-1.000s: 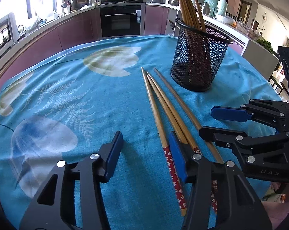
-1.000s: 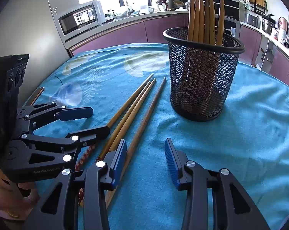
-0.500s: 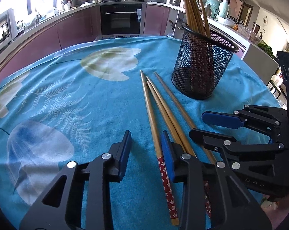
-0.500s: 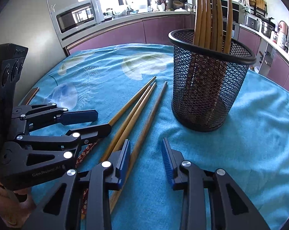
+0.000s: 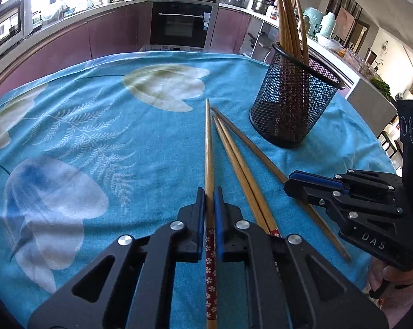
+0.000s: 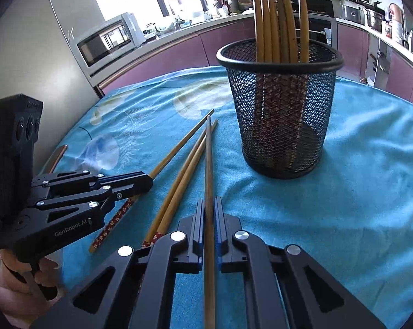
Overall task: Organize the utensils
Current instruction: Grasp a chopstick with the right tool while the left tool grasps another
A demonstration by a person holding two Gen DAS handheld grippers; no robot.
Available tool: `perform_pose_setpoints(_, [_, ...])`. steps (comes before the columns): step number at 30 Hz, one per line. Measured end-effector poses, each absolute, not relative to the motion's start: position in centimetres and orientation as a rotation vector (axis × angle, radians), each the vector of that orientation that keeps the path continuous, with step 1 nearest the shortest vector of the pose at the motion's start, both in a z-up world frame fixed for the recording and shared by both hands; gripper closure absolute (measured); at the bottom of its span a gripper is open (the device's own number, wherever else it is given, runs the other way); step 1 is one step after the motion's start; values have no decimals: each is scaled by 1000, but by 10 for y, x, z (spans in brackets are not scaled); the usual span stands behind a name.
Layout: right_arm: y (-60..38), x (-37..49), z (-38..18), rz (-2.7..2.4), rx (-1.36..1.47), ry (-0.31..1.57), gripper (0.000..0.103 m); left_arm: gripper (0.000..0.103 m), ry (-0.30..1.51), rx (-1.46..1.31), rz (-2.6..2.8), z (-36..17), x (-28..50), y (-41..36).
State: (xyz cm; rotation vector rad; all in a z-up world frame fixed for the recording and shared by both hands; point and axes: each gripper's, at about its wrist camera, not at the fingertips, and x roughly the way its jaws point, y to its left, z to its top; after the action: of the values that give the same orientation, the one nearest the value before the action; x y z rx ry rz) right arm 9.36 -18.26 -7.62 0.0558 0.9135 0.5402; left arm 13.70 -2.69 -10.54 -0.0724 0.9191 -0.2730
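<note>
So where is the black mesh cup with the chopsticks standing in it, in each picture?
Left wrist view: the black mesh cup stands upper right, beyond the loose chopsticks lying on the cloth.
Right wrist view: the cup stands just right of the centre, straight ahead and large.
Shared landmark: the blue flowered tablecloth it stands on, seen in both views.

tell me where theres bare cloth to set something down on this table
Free: the wide stretch of blue tablecloth left of the loose chopsticks, and the cloth right of the mesh holder. Crowded: the strip between chopsticks and holder, where the left hand-held gripper and right hand-held gripper each clamp a chopstick.
</note>
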Motion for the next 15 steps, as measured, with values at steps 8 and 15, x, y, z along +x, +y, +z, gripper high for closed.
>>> perform_pose_setpoints(8, [-174, 85, -72, 605, 34, 909, 97, 95, 914, -55, -327, -104, 119, -27])
perform_pose_setpoints(15, [-170, 89, -78, 596, -14, 939, 93, 90, 927, -23, -359, -108, 119, -32])
